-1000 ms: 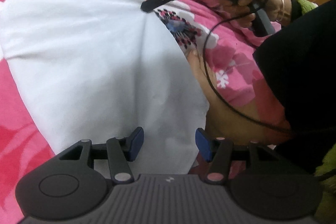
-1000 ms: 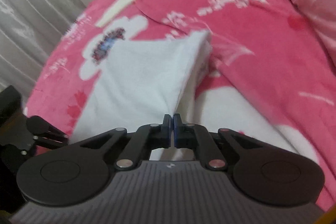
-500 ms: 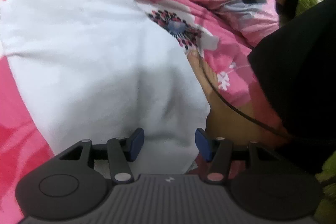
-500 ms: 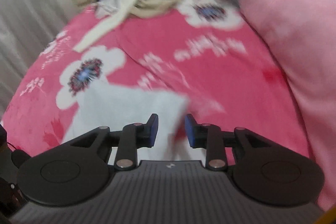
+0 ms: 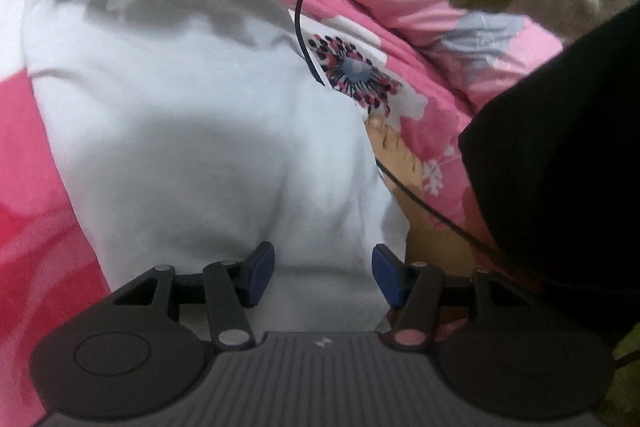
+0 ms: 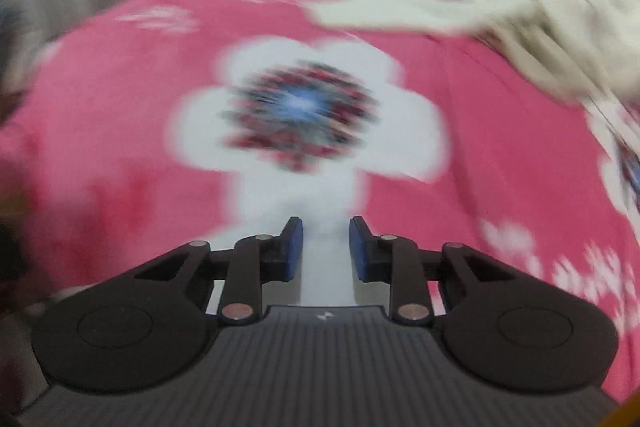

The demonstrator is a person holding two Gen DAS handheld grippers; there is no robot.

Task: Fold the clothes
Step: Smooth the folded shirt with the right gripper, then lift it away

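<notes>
With the white garment (image 5: 192, 131) lying flat on the pink floral bedspread (image 5: 36, 211) beside a bare foot (image 5: 396, 155), both the left gripper (image 5: 323, 275) and right gripper (image 6: 325, 247) gape empty, so the dangling black cable (image 5: 300, 23) could snag its cloth.

Smooth matt white cloth garment (image 5: 192, 131) lies on soft pink floral fabric bedcover (image 5: 36, 227).

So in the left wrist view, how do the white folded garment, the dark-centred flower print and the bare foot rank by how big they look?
1. White folded garment, by far the largest.
2. and 3. Bare foot and dark-centred flower print look about alike; the foot is partly hidden, so unranked.
</notes>
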